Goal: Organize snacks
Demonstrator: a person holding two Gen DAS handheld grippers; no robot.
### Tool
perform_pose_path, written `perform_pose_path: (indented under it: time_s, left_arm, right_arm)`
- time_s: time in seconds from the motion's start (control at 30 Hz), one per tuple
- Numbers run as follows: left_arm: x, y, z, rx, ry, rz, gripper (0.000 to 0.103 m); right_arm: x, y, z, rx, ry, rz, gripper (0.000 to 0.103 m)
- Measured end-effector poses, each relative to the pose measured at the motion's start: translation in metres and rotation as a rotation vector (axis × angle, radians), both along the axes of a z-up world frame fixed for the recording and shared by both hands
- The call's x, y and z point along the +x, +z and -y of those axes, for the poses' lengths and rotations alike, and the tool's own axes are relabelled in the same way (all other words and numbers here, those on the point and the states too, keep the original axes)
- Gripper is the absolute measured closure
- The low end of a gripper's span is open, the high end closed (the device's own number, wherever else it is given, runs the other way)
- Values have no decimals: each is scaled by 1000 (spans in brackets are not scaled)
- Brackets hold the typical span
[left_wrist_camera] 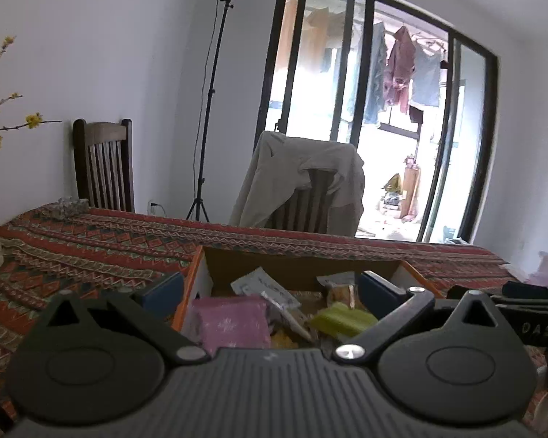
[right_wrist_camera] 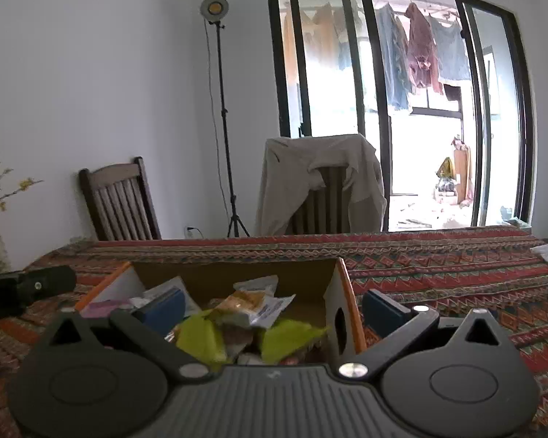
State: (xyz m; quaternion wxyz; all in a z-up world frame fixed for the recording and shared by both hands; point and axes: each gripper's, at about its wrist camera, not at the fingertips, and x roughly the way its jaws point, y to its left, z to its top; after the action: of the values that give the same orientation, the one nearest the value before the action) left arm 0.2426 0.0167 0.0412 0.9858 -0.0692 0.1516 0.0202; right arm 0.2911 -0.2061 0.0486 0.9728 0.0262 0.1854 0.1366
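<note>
Patterned tablecloth (left_wrist_camera: 91, 244), cardboard box (right_wrist_camera: 233, 273) of snacks before my two grippers.
Left gripper (left_wrist_camera: 270, 288) and right gripper (right_wrist_camera: 274, 306) point slightly downward, jaws wide, holding nothing, each straddling a box wall; only the left view shows the pink packet (left_wrist_camera: 233, 323) clearly.

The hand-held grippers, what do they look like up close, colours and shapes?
Both match. The left hand-held gripper and right hand-held gripper each have a ribbed dark grey body, two round black plastic housings with triangular cut-outs, black link arms on silver pivot pins, and blue finger pads. No cables, hands or sleeves show.
</note>
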Motion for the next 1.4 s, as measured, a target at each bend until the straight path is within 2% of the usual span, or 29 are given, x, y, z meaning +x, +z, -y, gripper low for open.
perform_pose_path:
  time_s: [0.23,0.3,0.63,0.9,1.4]
  left_arm:
    - [-67,-5,3,58,-23,-6,0]
    - [-85,-10,1,48,-30,-2,0]
    - [-140,-42,-2,19,-53,-33,0]
    - [-151,-53,0,23,-63,-62,0]
    - [-153,-58,2,24,-80,-64,0]
  right_arm:
    - [-76,0,9,-10,19,28,0]
    - [-97,-4,11,-14,25,26,0]
    - [-146,-33,20,19,27,-61,0]
    - [-160,-45,20,16,26,-88,0]
    - [-164,-45,17,6,30,-89,0]
